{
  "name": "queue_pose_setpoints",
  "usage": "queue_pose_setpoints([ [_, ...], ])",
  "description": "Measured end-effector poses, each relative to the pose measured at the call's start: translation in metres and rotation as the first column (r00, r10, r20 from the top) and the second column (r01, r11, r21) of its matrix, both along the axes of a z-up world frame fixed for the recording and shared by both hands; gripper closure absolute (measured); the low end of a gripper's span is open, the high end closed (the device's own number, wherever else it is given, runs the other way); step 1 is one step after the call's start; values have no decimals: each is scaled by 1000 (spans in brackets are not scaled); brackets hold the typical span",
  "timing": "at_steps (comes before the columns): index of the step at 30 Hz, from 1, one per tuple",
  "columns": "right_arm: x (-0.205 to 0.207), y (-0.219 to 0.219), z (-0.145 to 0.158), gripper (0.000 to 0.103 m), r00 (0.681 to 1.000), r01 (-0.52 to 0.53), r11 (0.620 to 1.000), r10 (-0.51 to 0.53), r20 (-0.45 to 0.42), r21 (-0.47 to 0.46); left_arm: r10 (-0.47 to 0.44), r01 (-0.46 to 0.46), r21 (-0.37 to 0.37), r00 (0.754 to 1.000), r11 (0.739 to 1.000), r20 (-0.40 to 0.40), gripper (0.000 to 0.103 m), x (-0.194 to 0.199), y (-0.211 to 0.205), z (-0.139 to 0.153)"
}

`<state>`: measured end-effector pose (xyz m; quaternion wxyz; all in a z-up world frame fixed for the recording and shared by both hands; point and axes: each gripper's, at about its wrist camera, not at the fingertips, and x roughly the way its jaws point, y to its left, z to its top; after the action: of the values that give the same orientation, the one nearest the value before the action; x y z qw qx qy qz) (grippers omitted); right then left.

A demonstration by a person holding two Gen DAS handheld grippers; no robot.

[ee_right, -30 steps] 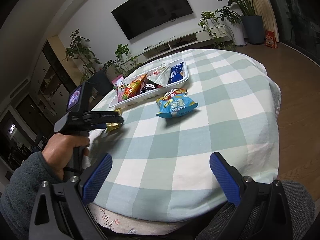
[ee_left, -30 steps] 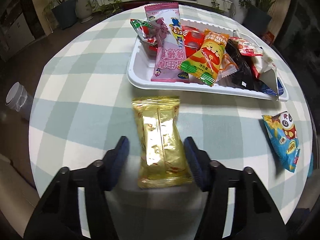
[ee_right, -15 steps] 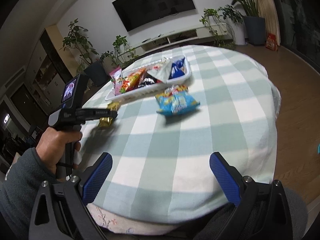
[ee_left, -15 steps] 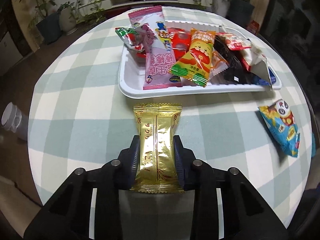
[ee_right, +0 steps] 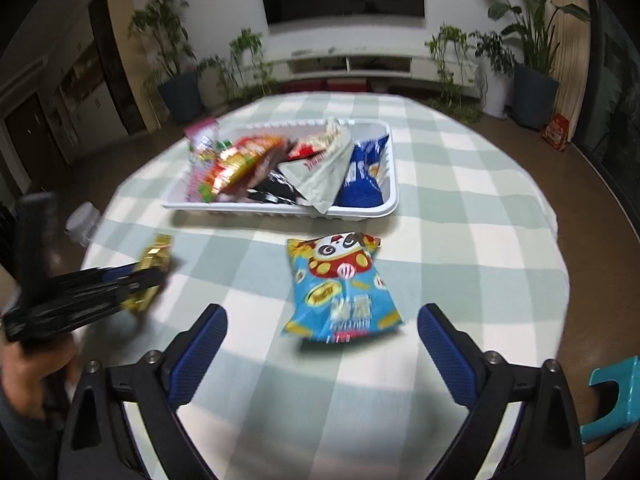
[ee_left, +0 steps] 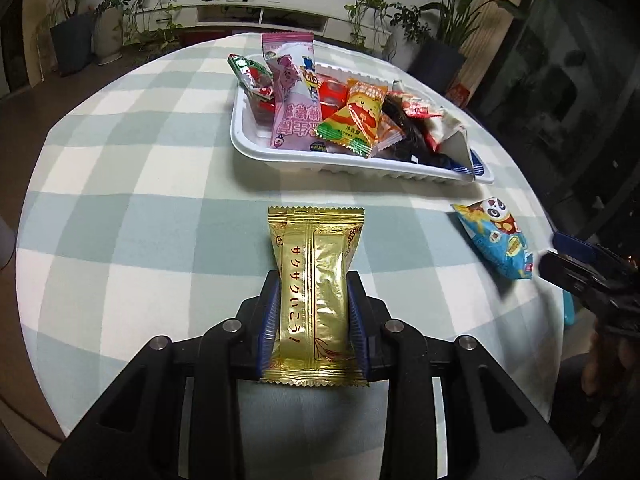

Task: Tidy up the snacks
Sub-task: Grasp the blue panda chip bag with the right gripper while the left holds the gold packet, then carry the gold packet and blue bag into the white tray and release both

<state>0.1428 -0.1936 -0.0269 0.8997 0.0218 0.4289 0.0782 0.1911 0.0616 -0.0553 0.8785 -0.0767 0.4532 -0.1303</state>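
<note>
1. I'm looking across the round table, its green-and-white checked cloth filling both views.
2. The white tray is sitting on the far half of the table, heaped with snack packets: a pink one is leaning against its left end, an orange-yellow one is lying across the middle, and a blue one is tucked into the right end.
3. My right gripper is hanging over the near part of the table with its jaws spread wide; they have just been closing a little, and nothing is between the pads.
4. My left gripper is clenched on the gold packet, both blue pads pressing its long sides after the jaws have just been closing; the packet is pointing toward the tray, and its far end is sticking out well past the fingertips.
5. The blue panda snack bag is lying flat on the cloth, just in front of the tray's near rim and just beyond my open right fingers, untouched.
6. From the right wrist, I'm seeing the hand holding the left gripper's handle at the left edge, blurred.
</note>
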Motion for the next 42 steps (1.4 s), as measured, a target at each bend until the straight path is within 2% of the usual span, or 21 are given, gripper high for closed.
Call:
queue_pose_setpoints([
  [3, 24, 1, -10, 10, 998, 26, 1000, -27, -49, -14, -3, 3, -25, 1000, 1000, -7, 74, 2, 3, -3],
  [5, 39, 5, -18, 11, 996, 16, 998, -20, -81, -55, -5, 4, -45, 1000, 999, -9, 74, 2, 5, -3],
  [8, 53, 11, -31, 22, 990, -15, 995, 1, -141, -96, -7, 6, -60, 1000, 998, -14, 74, 5, 7, -3],
  [9, 55, 12, -35, 30, 988, -18, 995, 2, -156, -102, -8, 7, -62, 1000, 998, -15, 74, 5, 6, -4],
  [10, 57, 11, -39, 34, 985, -19, 994, 0, -173, -110, -9, 8, -64, 1000, 998, -15, 74, 5, 6, -4],
  [11, 56, 10, -43, 34, 983, -18, 994, -2, -182, -109, -9, 8, -65, 1000, 998, -16, 74, 5, 6, -4],
  [18, 40, 5, -36, 49, 989, -15, 997, 5, -151, -69, -7, 6, -60, 1000, 998, -11, 74, 5, 4, -3],
  [22, 21, -7, -28, 51, 992, 24, 1000, -23, -127, 10, 1, -1, -59, 1000, 998, -3, 74, 3, 5, -2],
  [28, 0, -35, -7, 52, 994, 91, 986, -81, -72, 137, -3, 6, -76, 999, 997, 45, 74, 0, 4, 18],
  [32, 8, -53, 22, 52, 993, 115, 978, -114, -14, 174, -5, 10, -39, 994, 999, 113, 74, 15, -1, 55],
  [38, 53, -38, 76, 52, 993, 62, 980, -80, 89, 190, -31, 22, 51, 982, 998, 189, 74, 85, -19, 114],
  [42, 98, -10, 102, 52, 991, 11, 983, -35, 131, 182, -37, 21, 88, 982, 996, 184, 74, 129, -32, 124],
])
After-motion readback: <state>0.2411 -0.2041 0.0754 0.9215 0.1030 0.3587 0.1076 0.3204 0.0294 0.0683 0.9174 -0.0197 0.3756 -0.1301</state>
